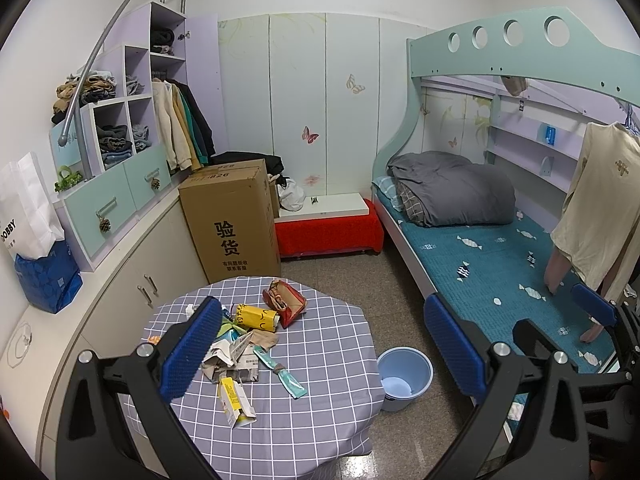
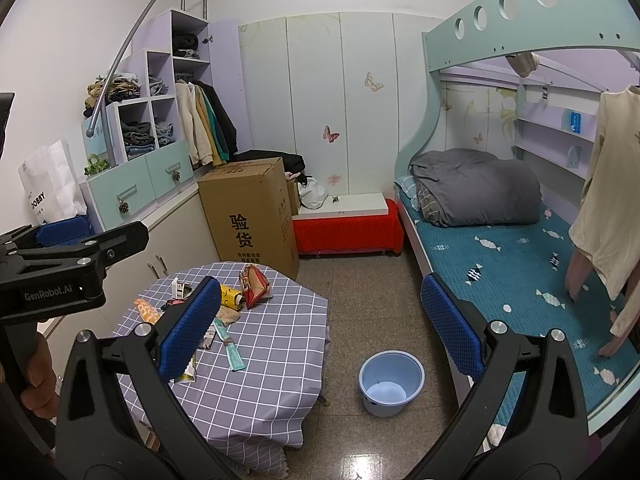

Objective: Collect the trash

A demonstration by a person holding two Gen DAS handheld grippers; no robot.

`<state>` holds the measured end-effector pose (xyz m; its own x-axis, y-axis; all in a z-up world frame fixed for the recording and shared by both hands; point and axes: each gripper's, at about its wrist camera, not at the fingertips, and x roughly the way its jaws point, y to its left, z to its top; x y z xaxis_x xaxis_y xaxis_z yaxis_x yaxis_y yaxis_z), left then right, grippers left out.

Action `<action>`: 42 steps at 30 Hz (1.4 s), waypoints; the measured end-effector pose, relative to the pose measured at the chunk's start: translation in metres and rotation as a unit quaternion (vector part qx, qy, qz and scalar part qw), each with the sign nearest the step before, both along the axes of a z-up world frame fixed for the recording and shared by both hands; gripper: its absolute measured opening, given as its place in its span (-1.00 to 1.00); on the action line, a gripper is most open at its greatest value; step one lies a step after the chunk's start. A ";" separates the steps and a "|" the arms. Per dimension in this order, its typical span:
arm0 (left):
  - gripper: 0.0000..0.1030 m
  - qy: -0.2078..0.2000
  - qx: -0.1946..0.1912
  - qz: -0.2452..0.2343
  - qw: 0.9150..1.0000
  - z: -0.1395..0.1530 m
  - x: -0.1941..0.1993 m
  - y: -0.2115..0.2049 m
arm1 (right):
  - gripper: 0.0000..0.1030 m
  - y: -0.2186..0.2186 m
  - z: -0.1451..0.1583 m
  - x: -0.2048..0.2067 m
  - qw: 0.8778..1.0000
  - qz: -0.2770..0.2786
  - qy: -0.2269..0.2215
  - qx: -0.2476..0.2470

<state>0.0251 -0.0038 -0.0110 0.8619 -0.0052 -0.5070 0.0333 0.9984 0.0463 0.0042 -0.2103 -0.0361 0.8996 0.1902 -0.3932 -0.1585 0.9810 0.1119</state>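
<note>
Both tongs are hanging wide open and empty above the room: the left gripper (image 1: pixel 324 344) over the checked table (image 1: pixel 320 360), the right gripper (image 2: pixel 320 332) beside it. The trash pile (image 1: pixel 244 340) is lying at about ten o'clock on the tabletop; wrappers, perhaps cartons. The blue bucket (image 2: pixel 391 384) is sitting on the floor at four o'clock from the table.

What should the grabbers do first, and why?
Probably lower the left gripper, which is open and empty, onto the teal wrapper at the edge of the trash pile. All the trash lies on the checked table, and the blue bucket on the floor holds none.
</note>
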 end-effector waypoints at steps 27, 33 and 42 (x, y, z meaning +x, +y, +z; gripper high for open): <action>0.92 0.009 0.006 0.001 1.000 -0.007 0.012 -0.007 | 0.90 -0.002 -0.002 0.004 1.000 0.000 0.009 0.005; 0.92 0.015 0.009 0.006 1.000 -0.007 0.013 -0.013 | 0.90 -0.005 -0.004 0.011 1.000 0.004 0.015 0.009; 0.92 0.028 0.013 0.013 0.999 -0.007 0.015 -0.028 | 0.90 -0.017 -0.006 0.014 0.999 0.015 0.029 0.018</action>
